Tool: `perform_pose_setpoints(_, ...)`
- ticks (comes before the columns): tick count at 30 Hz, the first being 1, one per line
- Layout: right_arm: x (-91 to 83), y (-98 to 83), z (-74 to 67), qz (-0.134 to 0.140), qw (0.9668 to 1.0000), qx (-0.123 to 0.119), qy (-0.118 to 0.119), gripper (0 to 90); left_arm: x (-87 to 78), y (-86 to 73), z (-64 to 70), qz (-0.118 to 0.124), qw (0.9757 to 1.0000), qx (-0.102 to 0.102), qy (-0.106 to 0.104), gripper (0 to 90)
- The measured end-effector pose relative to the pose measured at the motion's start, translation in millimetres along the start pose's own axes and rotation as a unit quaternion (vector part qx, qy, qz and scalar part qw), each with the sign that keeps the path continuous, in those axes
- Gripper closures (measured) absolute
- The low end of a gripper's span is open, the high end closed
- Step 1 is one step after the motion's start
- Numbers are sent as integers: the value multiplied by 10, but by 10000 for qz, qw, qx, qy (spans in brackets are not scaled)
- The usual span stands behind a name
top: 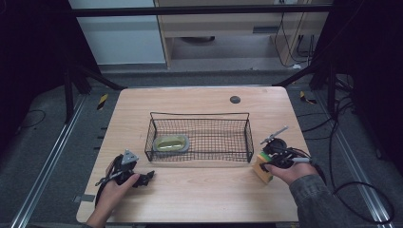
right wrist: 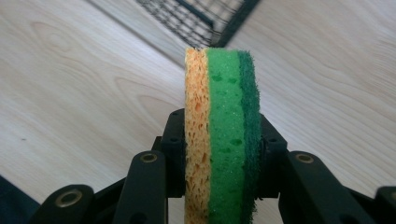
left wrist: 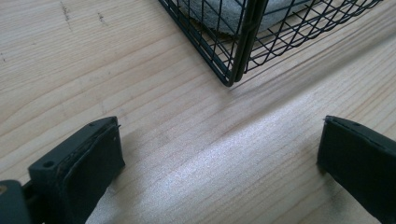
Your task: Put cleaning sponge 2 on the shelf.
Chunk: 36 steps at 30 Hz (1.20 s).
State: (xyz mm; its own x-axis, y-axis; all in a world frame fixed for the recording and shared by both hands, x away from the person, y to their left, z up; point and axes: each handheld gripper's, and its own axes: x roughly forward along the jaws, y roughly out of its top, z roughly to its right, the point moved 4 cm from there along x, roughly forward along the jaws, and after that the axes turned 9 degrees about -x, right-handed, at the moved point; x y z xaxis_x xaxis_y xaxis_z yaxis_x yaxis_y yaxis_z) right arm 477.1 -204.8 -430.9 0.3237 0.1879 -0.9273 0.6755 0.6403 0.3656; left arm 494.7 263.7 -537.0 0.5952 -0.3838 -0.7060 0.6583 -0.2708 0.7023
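At a wooden table (top: 199,194), the right gripper (top: 267,163) pinches a sponge (right wrist: 222,135) on edge just right of a wire basket (top: 199,135), while the left gripper (left wrist: 219,163) rests low, jaws spread, near the basket's front-left corner.

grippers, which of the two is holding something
The right gripper: its jaws are shut on a sponge of orange, light green and dark green layers, beside the wire basket. The left gripper is open over bare table.
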Motion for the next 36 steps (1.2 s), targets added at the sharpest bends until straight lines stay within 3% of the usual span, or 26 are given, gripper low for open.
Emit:
perform_pose_setpoints(7, -95, -8, 356, 277, 9989, 189, -316, 642, 1, -1, 0, 13, 10000, 3, -6, 0)
perform_pose_setpoints(18, -246, 312, 707, 636, 9949, 115, -774, 646, 0, -2, -1, 13, 10000, 7, -8, 0)
perform_pose_setpoints(25, -492, 528, 733, 1040, 9905, -1, -903, 646, 1, 0, -5, 12, 10000, 16, -25, 0)
perform_pose_setpoints(36, -721, 803, 659, 1294, 9864, -226, -990, 646, 15, 17, -24, 14, 10000, 30, -43, 0)
